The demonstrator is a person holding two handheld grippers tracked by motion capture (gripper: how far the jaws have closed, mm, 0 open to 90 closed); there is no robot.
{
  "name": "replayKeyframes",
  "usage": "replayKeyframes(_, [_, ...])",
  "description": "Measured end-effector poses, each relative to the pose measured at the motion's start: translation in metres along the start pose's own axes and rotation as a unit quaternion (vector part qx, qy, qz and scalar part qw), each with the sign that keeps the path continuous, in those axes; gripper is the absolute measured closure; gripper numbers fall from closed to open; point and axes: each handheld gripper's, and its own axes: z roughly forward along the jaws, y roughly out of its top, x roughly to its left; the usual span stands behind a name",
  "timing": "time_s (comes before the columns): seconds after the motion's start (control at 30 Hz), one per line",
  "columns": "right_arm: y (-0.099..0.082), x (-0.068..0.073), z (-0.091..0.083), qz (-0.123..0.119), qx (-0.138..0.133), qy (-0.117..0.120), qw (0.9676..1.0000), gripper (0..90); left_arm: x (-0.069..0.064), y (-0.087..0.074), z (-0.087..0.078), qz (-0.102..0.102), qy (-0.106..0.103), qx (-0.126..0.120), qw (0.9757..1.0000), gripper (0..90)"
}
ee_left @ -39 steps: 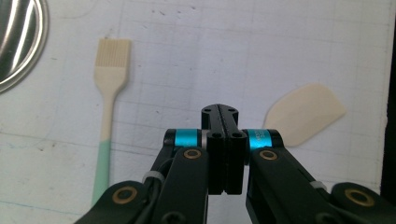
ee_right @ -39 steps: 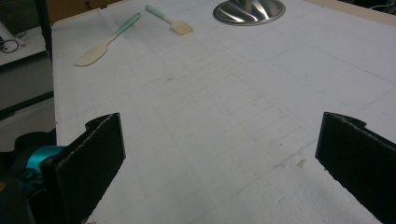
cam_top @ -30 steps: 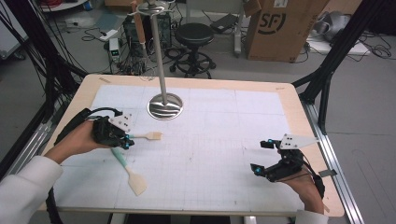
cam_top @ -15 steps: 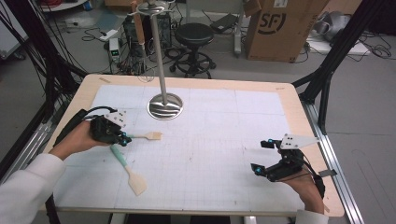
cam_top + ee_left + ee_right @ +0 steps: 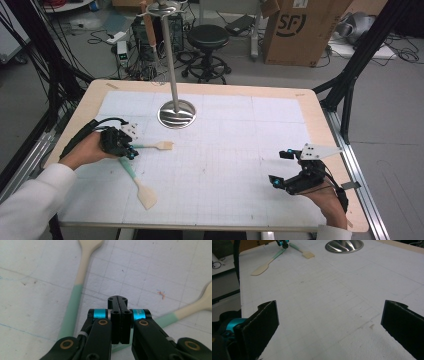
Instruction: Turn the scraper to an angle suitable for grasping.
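Near the round steel base of the upright pole stand [image 5: 176, 114], toward my side of the worktop [image 5: 310, 107], I have the left gripper [image 5: 131, 151] low over two cream spatulas with mint-green handles. Its jaws are pressed together, pinching nothing, right where the handles meet. One spatula [image 5: 152, 146] points toward the middle of the worktop; the other spatula [image 5: 137, 182] runs back toward my edge. Well away from the base, the right gripper [image 5: 277, 167] rests with jaws spread wide over bare worktop.

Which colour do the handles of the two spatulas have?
Mint green handles, cream blades; clearest in the left gripper view.
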Motion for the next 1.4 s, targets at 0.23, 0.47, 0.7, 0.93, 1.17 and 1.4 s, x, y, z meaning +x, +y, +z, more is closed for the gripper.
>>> replayKeyframes(0.23, [0.0,0.0,0.0,0.001,0.0,-0.001,1.0,0.1,0.002,-0.012,0.006,-0.011,-0.003,0.011,0.9999,89.9])
replayKeyframes(0.47, [0.0,0.0,0.001,0.002,0.003,0.0,1.0,0.2,0.002,-0.02,0.004,-0.018,0.002,0.019,0.9996,89.9])
replayKeyframes(0.7, [0.0,0.001,0.001,0.001,0.002,0.0,1.0,0.1,-0.003,-0.029,0.0,-0.015,0.003,0.031,0.9994,89.9])
replayKeyframes(0.93, [0.001,0.002,0.004,-0.001,0.007,0.002,1.0,0.1,-0.011,-0.045,-0.008,-0.002,0.008,0.044,0.999,89.9])
replayKeyframes(1.17, [0.003,0.003,0.007,-0.005,0.009,0.004,0.9999,0.1,-0.02,-0.058,-0.012,0.007,0.008,0.04,0.9992,89.9])
replayKeyframes(1.4, [0.004,0.006,0.01,-0.006,0.013,0.006,0.9999,0.2,-0.028,-0.065,-0.017,0.022,0.006,0.047,0.9987,89.9])
